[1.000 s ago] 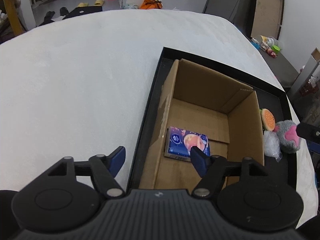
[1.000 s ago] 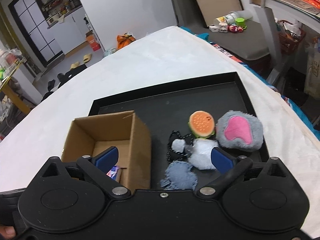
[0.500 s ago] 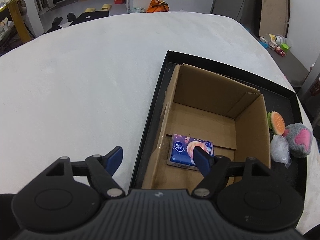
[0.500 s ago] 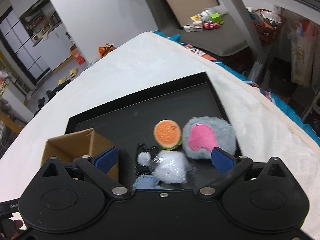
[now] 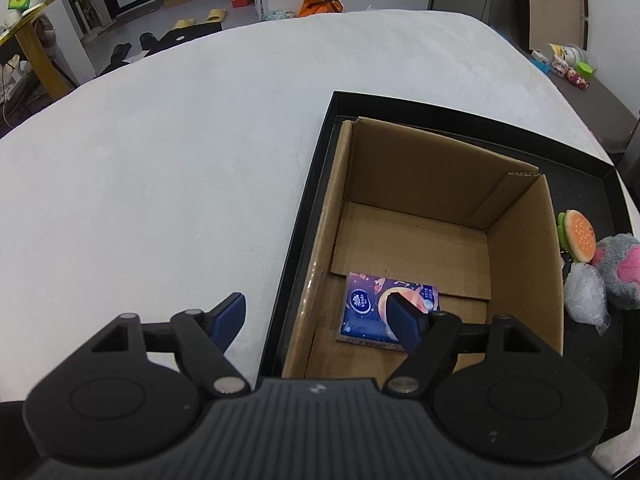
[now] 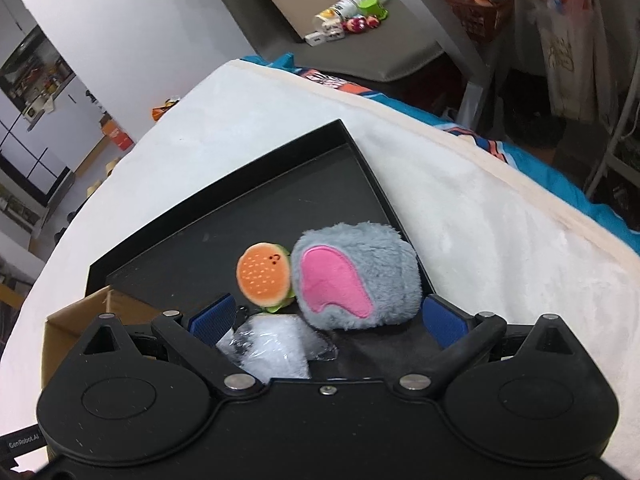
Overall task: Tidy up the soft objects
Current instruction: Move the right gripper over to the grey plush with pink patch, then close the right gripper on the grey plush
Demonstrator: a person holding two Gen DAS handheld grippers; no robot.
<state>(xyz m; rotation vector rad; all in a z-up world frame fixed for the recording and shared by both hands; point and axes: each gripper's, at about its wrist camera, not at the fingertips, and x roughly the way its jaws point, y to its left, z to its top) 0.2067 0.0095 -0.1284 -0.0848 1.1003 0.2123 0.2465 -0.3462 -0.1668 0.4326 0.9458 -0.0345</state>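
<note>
The left claw [image 5: 318,322] tilts steeply down over the cardboard box [image 5: 516,240], spread apart, empty. The right claw [image 6: 328,320] gapes low around the grey plush toy [image 6: 360,276], not touching it.

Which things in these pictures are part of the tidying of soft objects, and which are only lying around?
Part of the job:
- cardboard box
- tissue pack inside it
- grey and pink plush
- burger plush
- white fluffy item in clear wrap
- black tray
- right gripper, open

Only lying around:
- orange bag
- yellow slippers
- small toys on the grey surface
</note>
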